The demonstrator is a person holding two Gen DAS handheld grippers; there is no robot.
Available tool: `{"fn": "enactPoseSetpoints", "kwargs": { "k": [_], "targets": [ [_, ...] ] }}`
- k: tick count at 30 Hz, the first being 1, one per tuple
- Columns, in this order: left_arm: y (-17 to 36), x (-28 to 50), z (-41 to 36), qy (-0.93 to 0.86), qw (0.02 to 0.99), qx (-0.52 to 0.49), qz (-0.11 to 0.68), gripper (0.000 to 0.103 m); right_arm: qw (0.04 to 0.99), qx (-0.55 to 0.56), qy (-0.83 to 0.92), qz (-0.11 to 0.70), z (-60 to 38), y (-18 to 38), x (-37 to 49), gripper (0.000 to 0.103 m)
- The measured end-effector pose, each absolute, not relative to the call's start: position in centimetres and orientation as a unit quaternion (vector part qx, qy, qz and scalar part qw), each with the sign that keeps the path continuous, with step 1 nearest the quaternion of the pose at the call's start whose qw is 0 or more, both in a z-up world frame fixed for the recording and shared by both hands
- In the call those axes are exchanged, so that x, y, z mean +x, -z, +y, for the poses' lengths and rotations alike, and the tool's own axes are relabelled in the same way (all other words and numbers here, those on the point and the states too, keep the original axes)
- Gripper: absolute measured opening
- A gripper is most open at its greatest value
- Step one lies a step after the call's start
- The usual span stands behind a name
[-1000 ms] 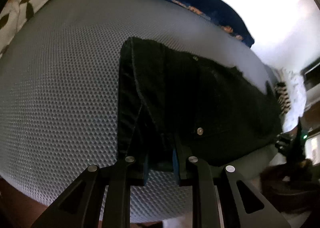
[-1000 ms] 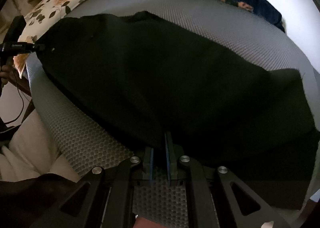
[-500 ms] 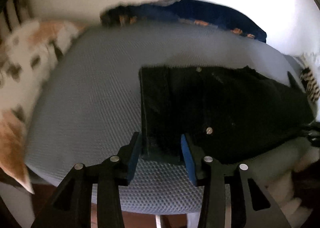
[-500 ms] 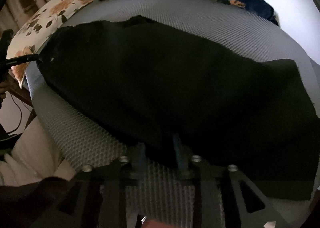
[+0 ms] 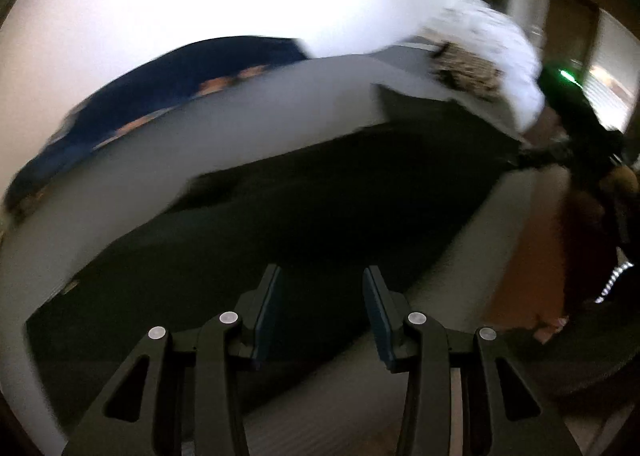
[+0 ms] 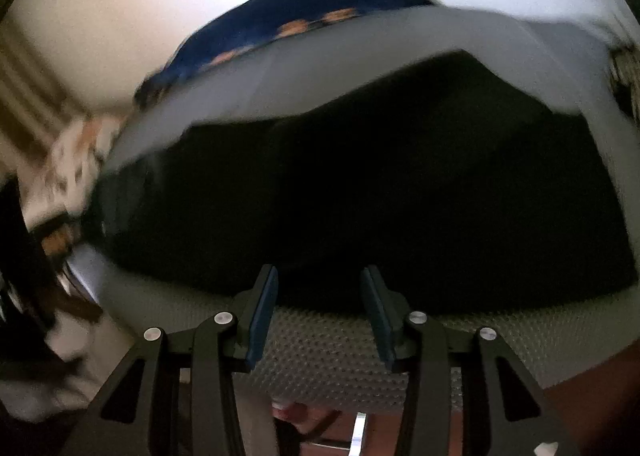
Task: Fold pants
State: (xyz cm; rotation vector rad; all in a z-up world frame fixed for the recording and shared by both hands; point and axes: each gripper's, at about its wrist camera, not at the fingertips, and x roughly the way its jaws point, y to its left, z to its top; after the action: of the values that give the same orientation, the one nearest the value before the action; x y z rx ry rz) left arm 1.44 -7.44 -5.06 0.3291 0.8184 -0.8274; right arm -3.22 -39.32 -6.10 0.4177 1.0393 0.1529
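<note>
Black pants (image 5: 320,207) lie flat on the grey mesh bed (image 6: 328,352), blurred in both views. Left claw (image 5: 322,308) spread, nothing between pads, above pants' near edge. Right claw (image 6: 318,306) has just been opening, now spread & empty, just off pants' near edge. Blue blanket (image 6: 288,11) at far side.

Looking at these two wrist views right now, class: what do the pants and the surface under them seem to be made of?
Pants: dark, matte woven cloth, possibly denim; it lies limp with no sheen, though blur hides the weave.
Bed surface: grey textured fabric, probably a mesh or quilted cover, with a regular dimpled pattern.
</note>
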Motion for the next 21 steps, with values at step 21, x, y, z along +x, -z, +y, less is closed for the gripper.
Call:
{"fn": "enactPoseSetpoints", "kwargs": {
  "k": [21],
  "targets": [
    [9.0, -0.2, -19.9, 0.455, 0.768, 0.177, 0.415, 0.042, 0.807, 0.36, -0.04, 0.467, -47.3, 10.3, 1.1, 0.042]
  ]
}}
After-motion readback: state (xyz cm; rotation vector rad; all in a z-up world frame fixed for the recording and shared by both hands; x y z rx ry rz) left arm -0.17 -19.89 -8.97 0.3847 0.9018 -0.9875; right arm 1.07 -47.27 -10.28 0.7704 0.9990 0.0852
